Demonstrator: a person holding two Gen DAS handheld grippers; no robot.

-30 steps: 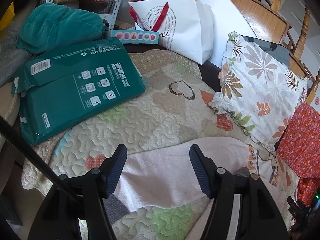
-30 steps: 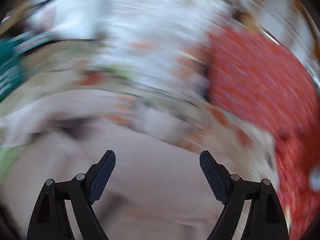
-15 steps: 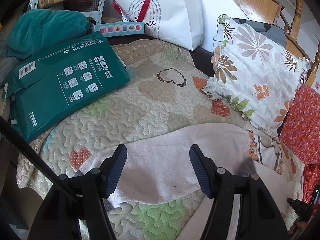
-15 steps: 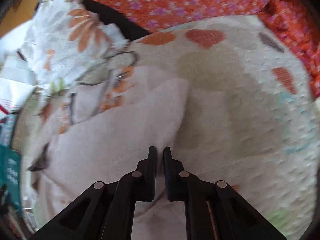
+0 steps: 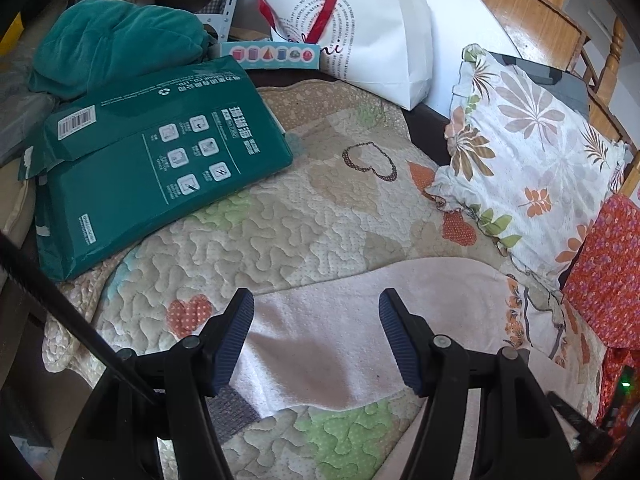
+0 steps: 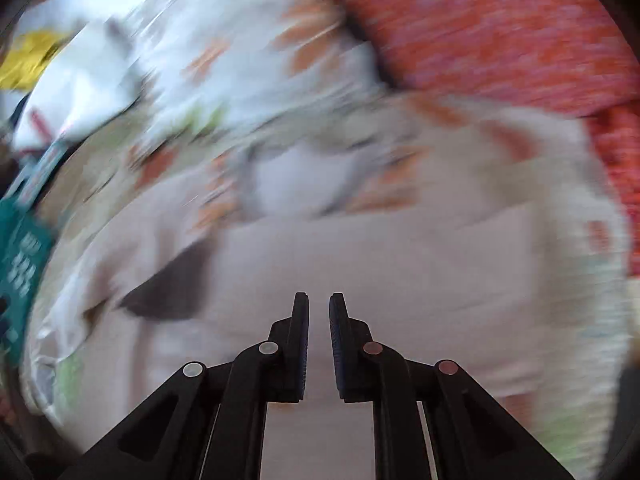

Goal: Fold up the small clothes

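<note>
Our left tongs point(image 5: 316, 336) stand spread over the pale pink garment point(image 5: 360, 320), pads clear of it. Our right tongs point(image 6: 319, 336) have closed nearly together, then eased slightly apart; a narrow gap shows, and through the blur we cannot tell whether cloth is pinched. The garment lies flat near the bed's front edge on the quilt point(image 5: 280, 220). Farther back sit a green package point(image 5: 152, 168), a floral pillow point(image 5: 528, 168) and a white bag point(image 5: 380, 48)

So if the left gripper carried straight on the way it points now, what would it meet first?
Most likely the pale pink garment spread on the quilt: it lies directly between and ahead of the open left gripper. Nothing shows in between, though the remaining gap is hard to judge.
</note>
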